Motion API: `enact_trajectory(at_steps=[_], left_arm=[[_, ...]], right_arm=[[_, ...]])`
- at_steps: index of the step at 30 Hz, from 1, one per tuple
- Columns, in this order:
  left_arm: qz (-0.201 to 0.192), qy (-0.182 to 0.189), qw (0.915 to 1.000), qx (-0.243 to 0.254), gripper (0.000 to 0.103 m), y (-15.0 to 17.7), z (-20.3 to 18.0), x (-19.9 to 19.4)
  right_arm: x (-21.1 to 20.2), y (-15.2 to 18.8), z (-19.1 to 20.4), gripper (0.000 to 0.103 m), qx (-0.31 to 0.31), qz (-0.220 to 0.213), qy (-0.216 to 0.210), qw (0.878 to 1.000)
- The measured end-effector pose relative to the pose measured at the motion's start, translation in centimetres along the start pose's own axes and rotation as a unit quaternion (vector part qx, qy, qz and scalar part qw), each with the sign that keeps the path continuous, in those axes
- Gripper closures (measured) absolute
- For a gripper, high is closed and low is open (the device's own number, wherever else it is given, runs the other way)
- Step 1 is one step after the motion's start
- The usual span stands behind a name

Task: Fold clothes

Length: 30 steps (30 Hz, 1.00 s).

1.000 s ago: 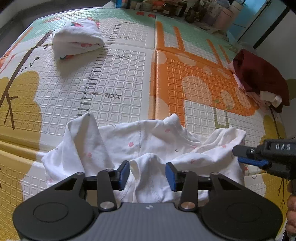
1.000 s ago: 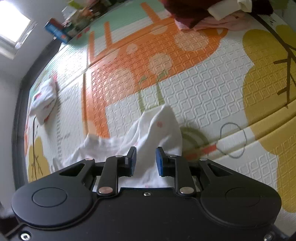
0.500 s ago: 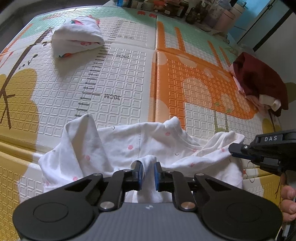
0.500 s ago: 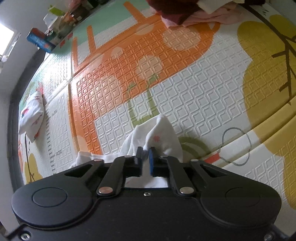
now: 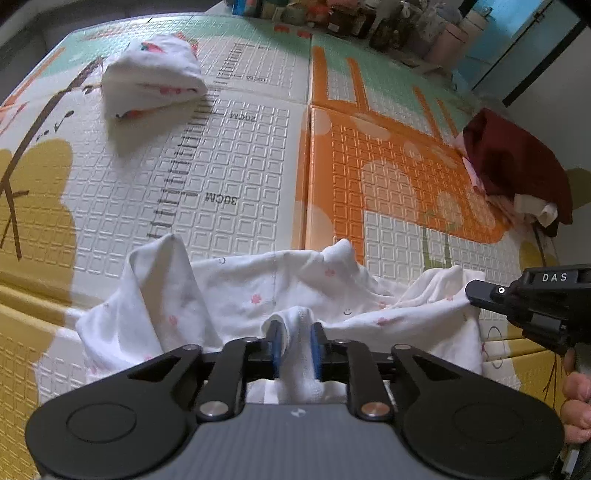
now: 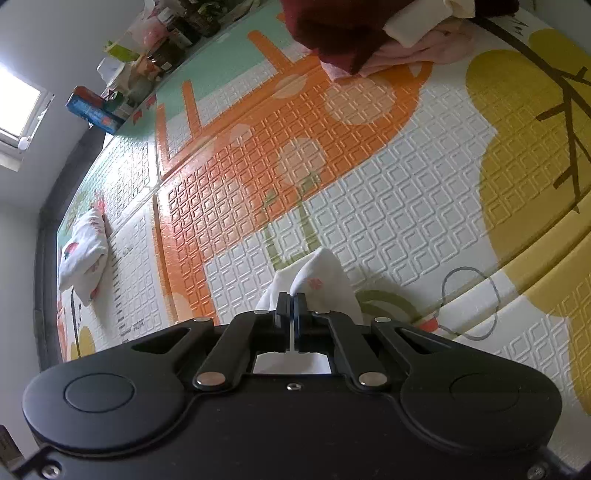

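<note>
A white baby garment with small pink flowers (image 5: pixel 258 291) lies crumpled on the play mat (image 5: pixel 240 158), just in front of my left gripper (image 5: pixel 297 343). The left jaws are opening, and a raised fold of the garment's hem stands loosely between them. My right gripper (image 6: pixel 294 306) is shut on a corner of the same garment (image 6: pixel 321 280) and holds it pinched up off the mat. In the left wrist view the right gripper (image 5: pixel 471 291) comes in from the right edge, with its tip at the garment's right corner.
A folded white printed garment (image 5: pixel 155 77) lies at the mat's far left. A pile of dark red, pink and cream clothes (image 5: pixel 517 166) sits at the far right. Bottles and boxes (image 5: pixel 351 18) line the mat's back edge. A person's hand (image 5: pixel 576 398) shows at the right edge.
The left jaws closed on the hem fold, then parted again around it. The right jaws closed on the garment's corner, and the right wrist rolled a little.
</note>
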State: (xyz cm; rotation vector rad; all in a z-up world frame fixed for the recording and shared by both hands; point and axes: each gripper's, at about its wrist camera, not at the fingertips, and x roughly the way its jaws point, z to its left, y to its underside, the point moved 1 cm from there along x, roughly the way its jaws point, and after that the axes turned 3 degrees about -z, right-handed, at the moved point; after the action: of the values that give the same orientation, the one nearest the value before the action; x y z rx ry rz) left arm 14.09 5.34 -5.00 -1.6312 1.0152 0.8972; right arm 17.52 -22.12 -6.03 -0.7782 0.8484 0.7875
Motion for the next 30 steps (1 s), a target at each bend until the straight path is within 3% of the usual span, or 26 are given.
enact_trajectory(at_steps=[3,6,9,14,24,30], left_arm=[[0.010,-0.005,0.9999,0.000,0.065,0.0,-0.2,0.7],[0.014,-0.002,0.9999,-0.001,0.070,0.1,-0.3,1.0],[0.012,0.001,0.9999,-0.002,0.087,0.2,-0.3,1.0],[0.005,0.008,0.9999,-0.005,0.100,0.1,-0.2,0.7],[-0.037,0.006,0.9993,-0.009,0.101,-1.0,0.2,-1.9],[-0.013,-0.008,0.9997,-0.018,0.101,-1.4,0.8,-0.2]], right_arm=[[0.1,0.0,0.0,0.102,0.000,0.003,0.000,1.000],[0.2,0.0,0.1,0.102,-0.003,0.006,0.000,1.000],[0.4,0.0,0.1,0.100,-0.003,0.010,0.002,1.000],[0.6,0.1,0.1,0.102,-0.001,0.009,0.011,1.000],[-1.2,0.0,0.4,0.103,-0.002,-0.017,-0.006,1.000],[-0.4,0.0,0.6,0.103,-0.006,-0.010,-0.002,1.000]])
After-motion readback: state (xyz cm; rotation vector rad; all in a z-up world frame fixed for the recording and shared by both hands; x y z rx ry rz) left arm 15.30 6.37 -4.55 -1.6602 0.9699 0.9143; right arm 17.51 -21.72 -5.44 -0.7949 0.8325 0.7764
